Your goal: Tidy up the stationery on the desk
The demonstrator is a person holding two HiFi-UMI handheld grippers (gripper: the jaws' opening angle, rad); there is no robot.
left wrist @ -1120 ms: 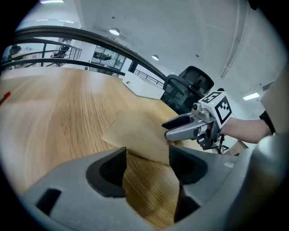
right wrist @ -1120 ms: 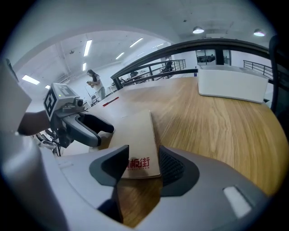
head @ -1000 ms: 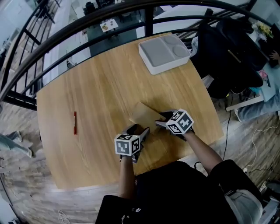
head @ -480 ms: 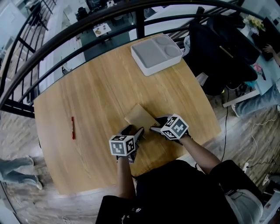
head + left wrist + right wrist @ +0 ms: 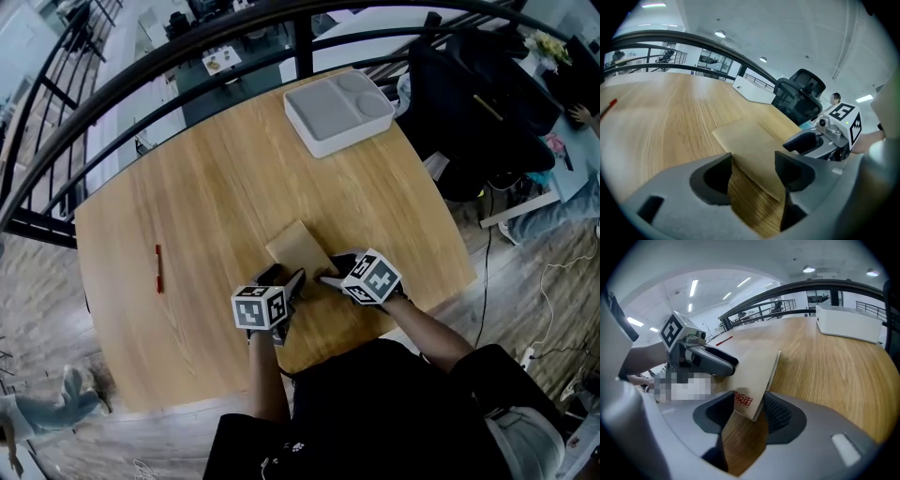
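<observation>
A brown kraft notebook (image 5: 295, 247) lies near the desk's front edge, with its near end tilted up off the wood. My right gripper (image 5: 330, 273) is shut on that near corner; the corner with red print (image 5: 743, 401) sits between the jaws. My left gripper (image 5: 281, 280) stands open just left of it, and the notebook's (image 5: 750, 140) lower edge reaches between its spread jaws (image 5: 753, 174) without being pinched. A red pen (image 5: 158, 267) lies alone at the desk's left side, far from both grippers.
A white compartment tray (image 5: 319, 127) sits at the desk's far edge. A black railing (image 5: 225, 42) curves behind the desk. A black office chair with bags (image 5: 478, 103) stands to the right. The desk's front edge (image 5: 309, 361) is just below the grippers.
Both grippers have stayed at the notebook, the right one drawing slightly closer to the left. The head view has shifted a little.
</observation>
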